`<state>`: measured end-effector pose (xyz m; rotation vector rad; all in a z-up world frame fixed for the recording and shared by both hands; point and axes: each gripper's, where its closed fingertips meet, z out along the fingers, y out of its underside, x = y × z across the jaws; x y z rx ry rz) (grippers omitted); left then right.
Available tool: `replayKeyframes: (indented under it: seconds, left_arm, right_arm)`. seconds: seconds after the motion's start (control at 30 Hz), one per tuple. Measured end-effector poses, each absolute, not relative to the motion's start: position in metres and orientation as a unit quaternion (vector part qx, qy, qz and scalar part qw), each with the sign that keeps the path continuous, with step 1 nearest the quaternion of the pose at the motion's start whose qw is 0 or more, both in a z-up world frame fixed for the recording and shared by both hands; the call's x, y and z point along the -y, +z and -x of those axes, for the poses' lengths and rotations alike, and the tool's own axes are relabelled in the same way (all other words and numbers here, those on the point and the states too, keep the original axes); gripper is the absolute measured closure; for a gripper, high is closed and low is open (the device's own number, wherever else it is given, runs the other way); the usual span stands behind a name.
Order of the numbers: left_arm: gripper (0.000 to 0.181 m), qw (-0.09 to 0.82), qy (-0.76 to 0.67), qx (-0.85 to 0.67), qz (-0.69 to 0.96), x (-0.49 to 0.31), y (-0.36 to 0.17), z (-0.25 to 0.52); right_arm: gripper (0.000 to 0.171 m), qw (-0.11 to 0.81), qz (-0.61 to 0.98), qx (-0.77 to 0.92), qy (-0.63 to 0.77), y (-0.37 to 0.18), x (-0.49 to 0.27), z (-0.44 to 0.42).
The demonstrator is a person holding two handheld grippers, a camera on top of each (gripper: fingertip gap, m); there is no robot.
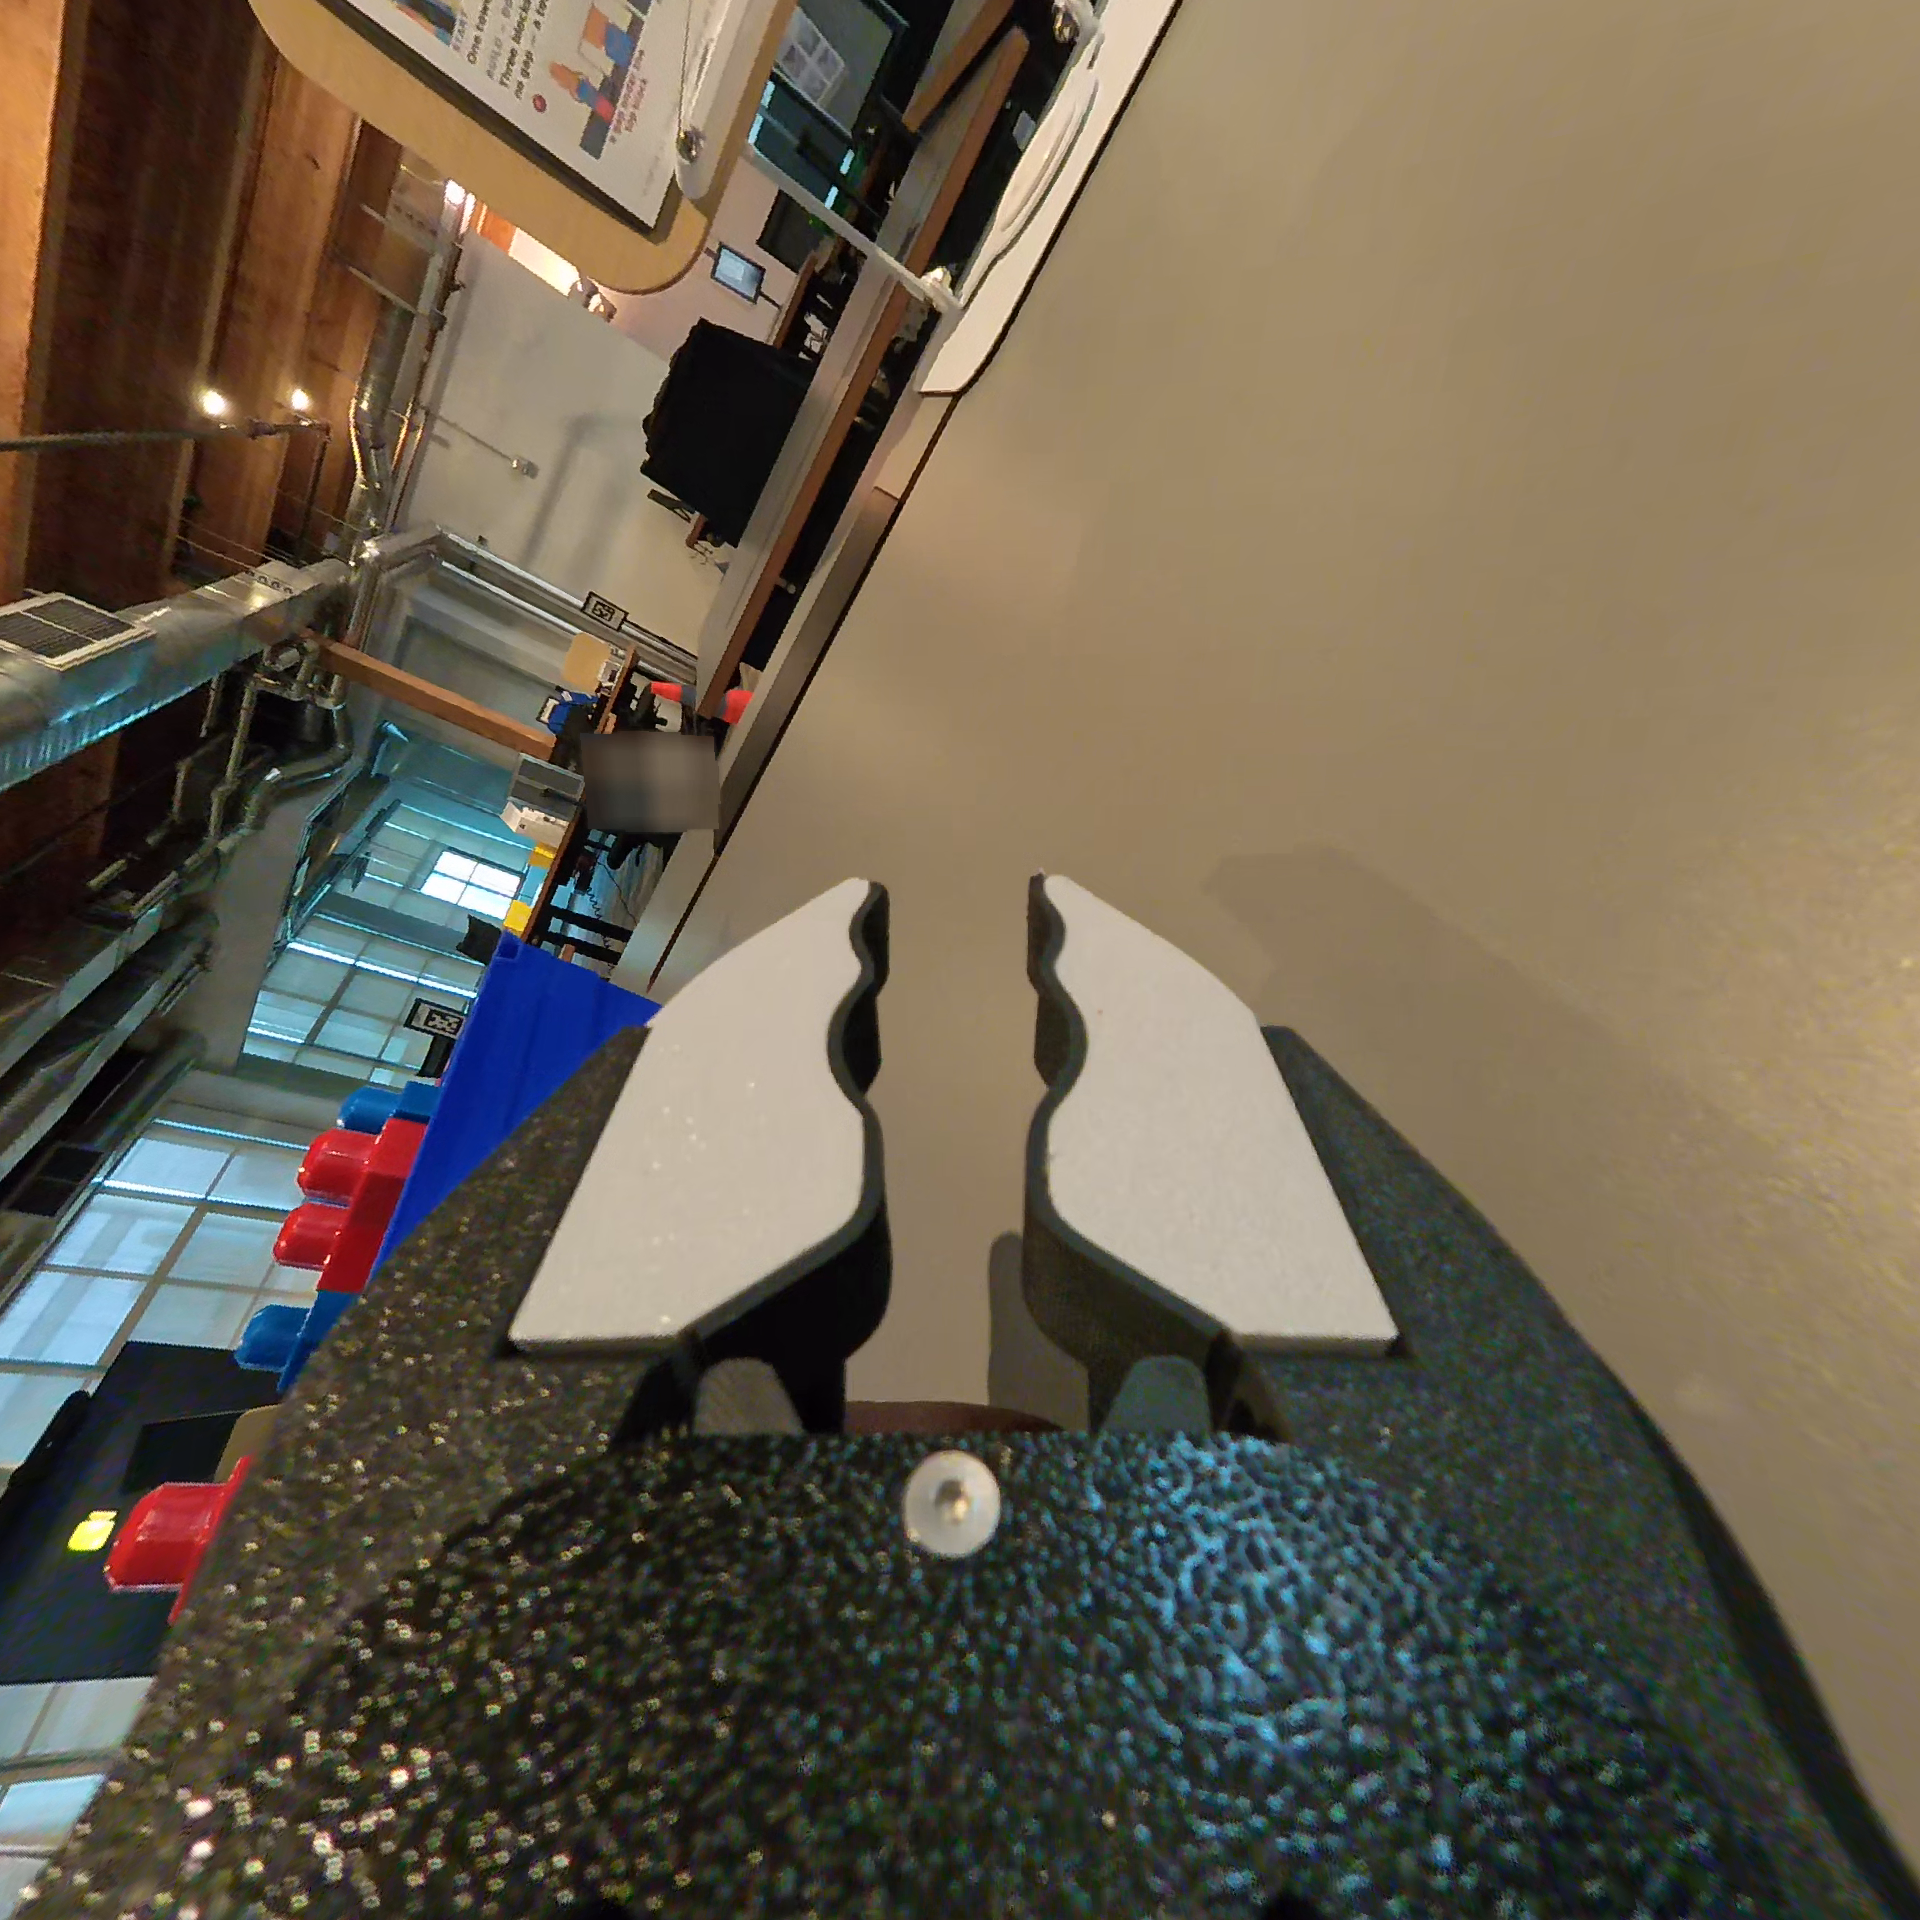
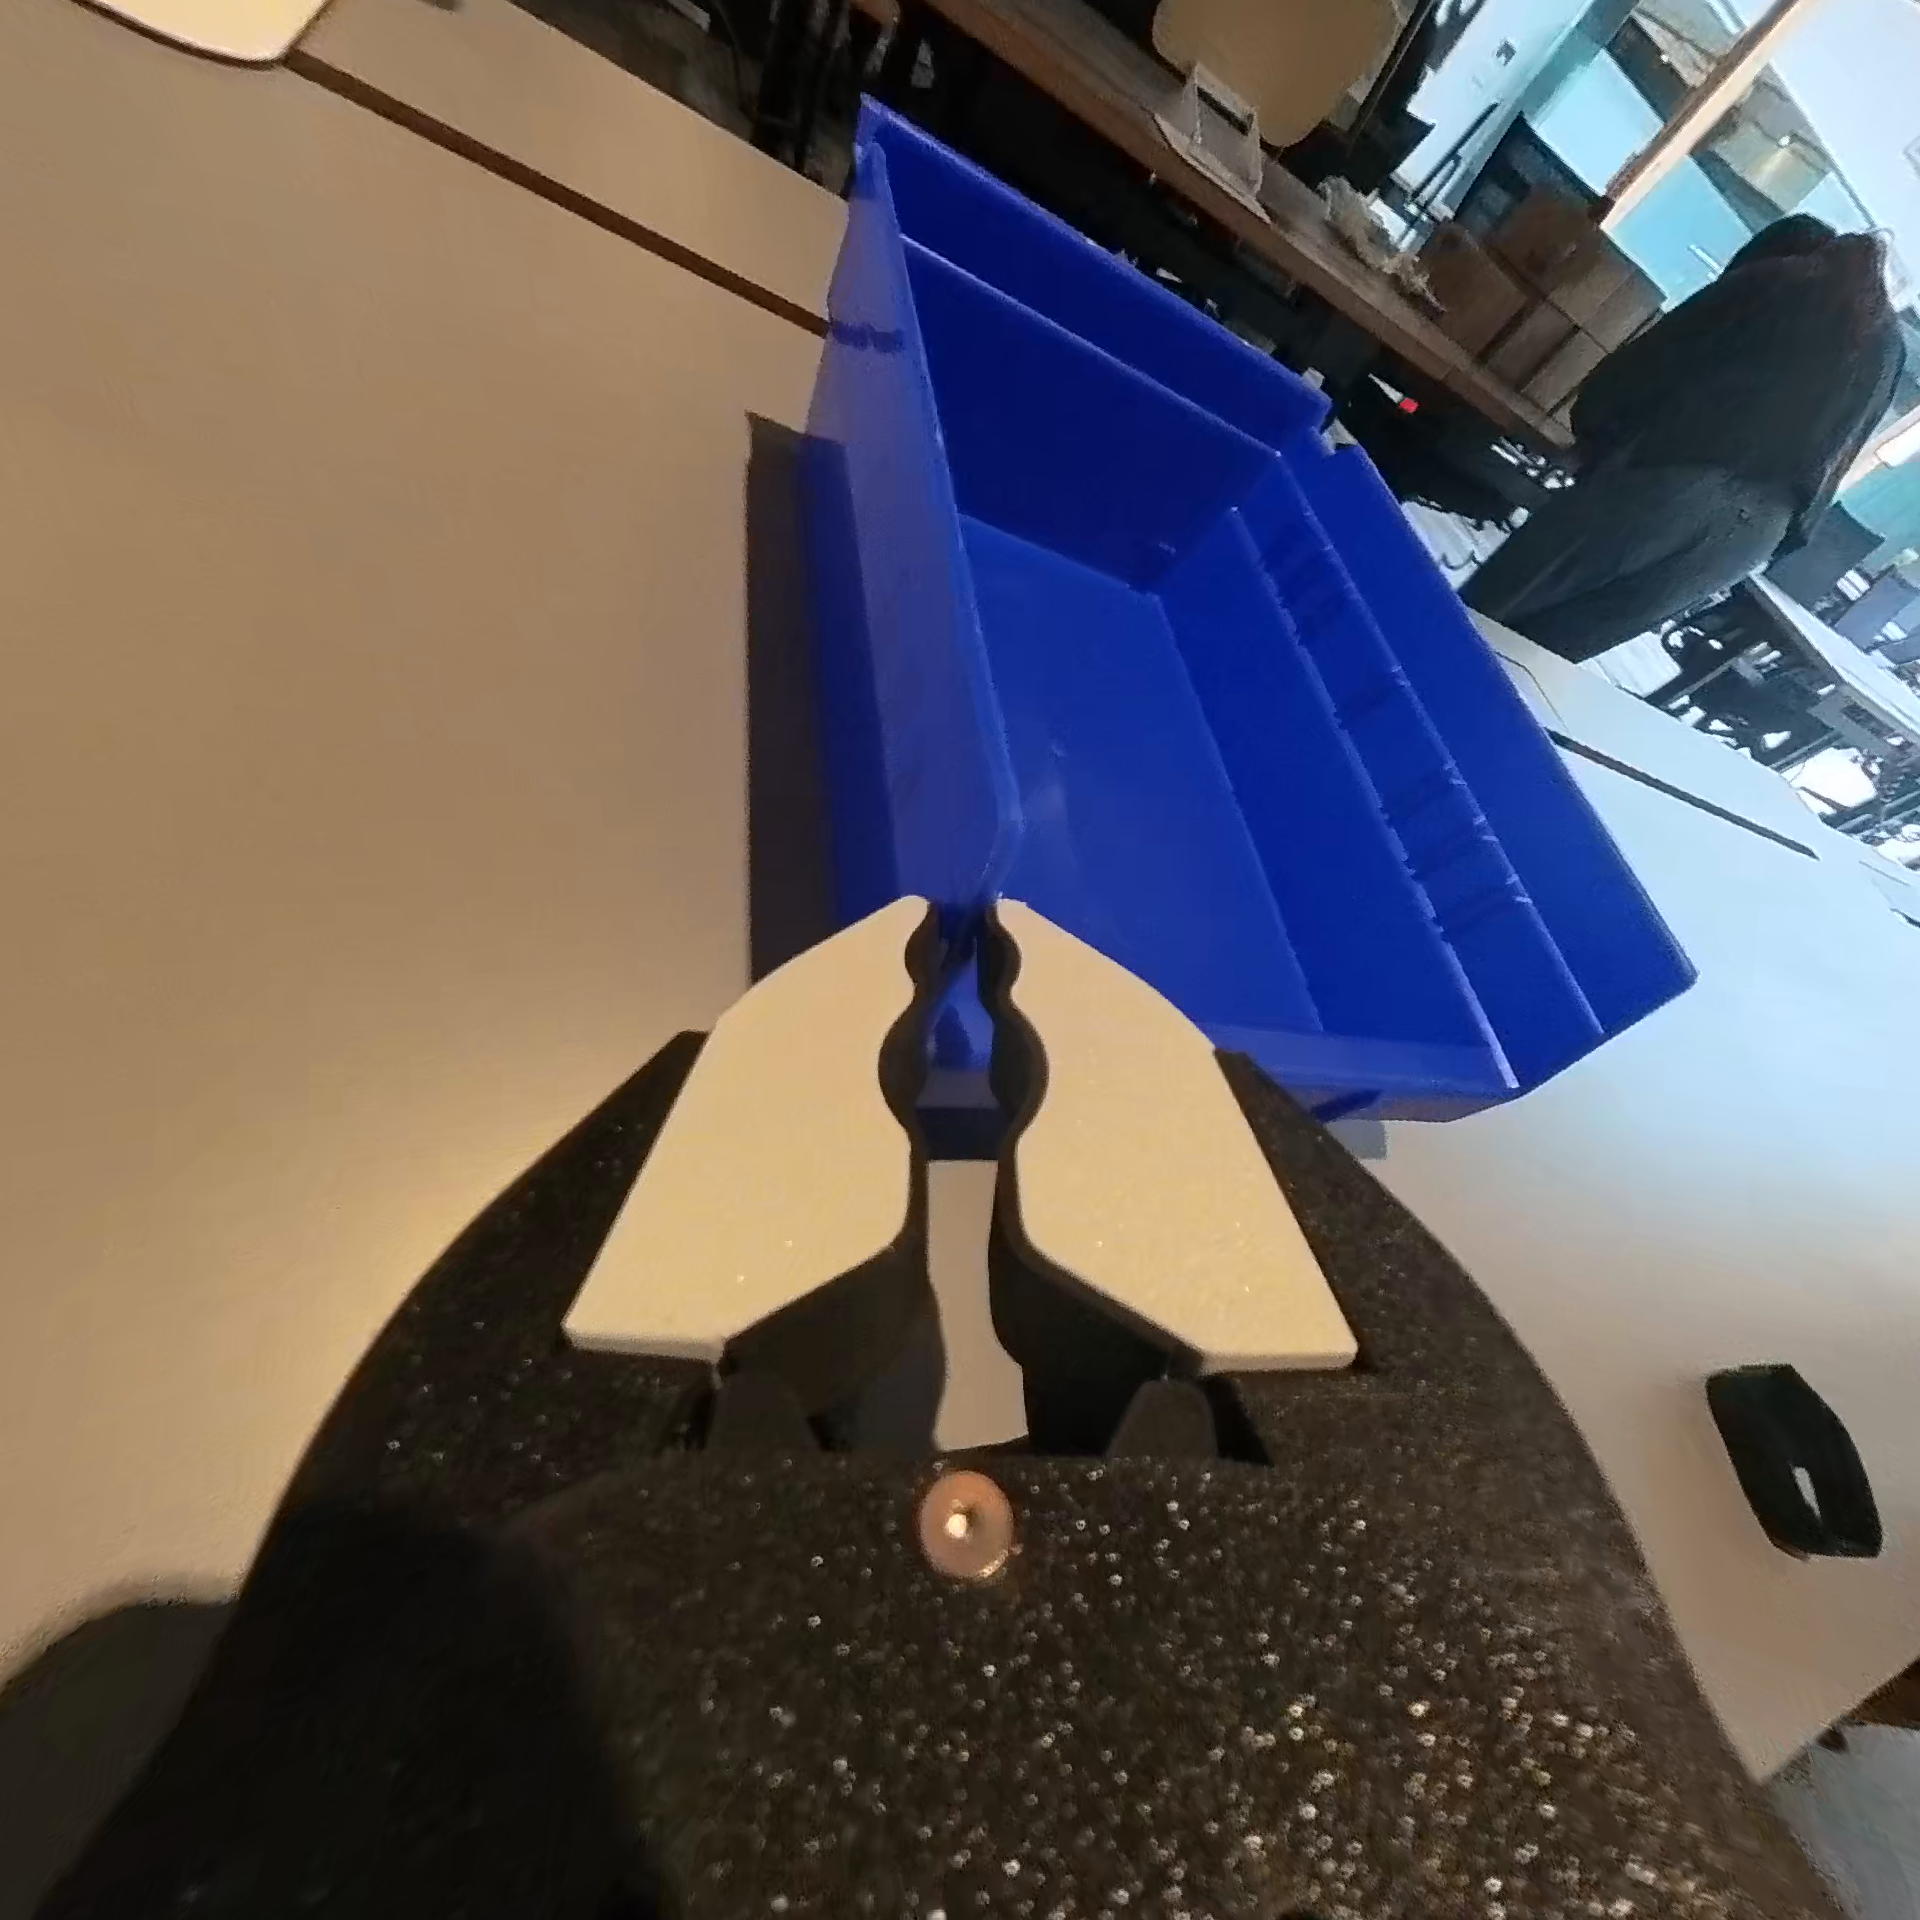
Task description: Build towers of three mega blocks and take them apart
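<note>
Beige table (image 2: 364,623): blue bin (image 2: 1195,675) on it, small black piece (image 2: 1792,1465) nearby.

My left gripper (image 1: 958,894) has pale grey finger plates on a black, speckled body; my right gripper (image 2: 964,914) has the same colours. The bin (image 2: 1382,665) is plain bright blue throughout. Far left of my left claw show red blocks (image 1: 353,1195) and blue blocks (image 1: 272,1333). The table (image 1: 1403,623) is plain beige.

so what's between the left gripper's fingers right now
Nothing: the left gripper is open, and the left wrist view shows only bare table in the gap. The blocks sit off to its left.
</note>
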<state>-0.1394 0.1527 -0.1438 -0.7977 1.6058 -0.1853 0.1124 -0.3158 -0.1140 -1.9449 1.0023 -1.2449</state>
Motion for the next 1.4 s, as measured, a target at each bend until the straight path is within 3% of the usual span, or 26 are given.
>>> replayKeyframes:
  seconds: [0.17,0.27,0.47,0.57,0.67,0.8,1.0,1.2,1.27,1.4]
  left_arm:
    - [0.156,0.619,-0.076,-0.700,0.349,-0.154,-0.145,0.139]
    - [0.155,0.620,-0.080,-0.697,0.350,-0.154,-0.144,0.139]
    - [0.152,0.630,-0.112,-0.677,0.363,-0.156,-0.134,0.141]
    - [0.148,0.643,-0.143,-0.651,0.379,-0.160,-0.123,0.144]
    - [0.147,0.663,-0.214,-0.590,0.407,-0.169,-0.099,0.152]
    - [0.143,0.673,-0.294,-0.478,0.481,-0.214,-0.059,0.182]
    - [0.135,0.686,-0.187,-0.326,0.623,-0.365,-0.004,0.252]
    - [0.119,0.568,-0.133,-0.330,0.742,-0.460,-0.066,0.254]
    - [0.126,0.557,-0.135,-0.336,0.747,-0.468,-0.077,0.247]
    - [0.122,0.519,-0.107,-0.370,0.763,-0.477,-0.101,0.239]
  right_arm:
    - [0.163,0.323,0.730,-0.337,-0.499,-0.113,0.316,-0.111]
    - [0.144,0.343,0.723,-0.308,-0.515,-0.106,0.314,-0.102]
    - [0.134,0.440,0.702,-0.280,-0.485,-0.068,0.295,-0.058]
    - [0.135,0.537,0.701,-0.225,-0.412,-0.053,0.247,-0.018]
    - [0.138,0.599,0.726,-0.172,-0.290,-0.072,0.188,0.022]
    - [0.138,0.561,0.774,-0.157,-0.249,-0.110,0.157,0.030]
    - [0.143,0.549,0.789,-0.145,-0.235,-0.115,0.151,0.031]
    - [0.145,0.507,0.817,-0.100,-0.255,-0.128,0.141,0.039]
    - [0.146,0.487,0.827,-0.081,-0.270,-0.134,0.138,0.042]
    - [0.147,0.459,0.836,-0.054,-0.295,-0.141,0.134,0.045]
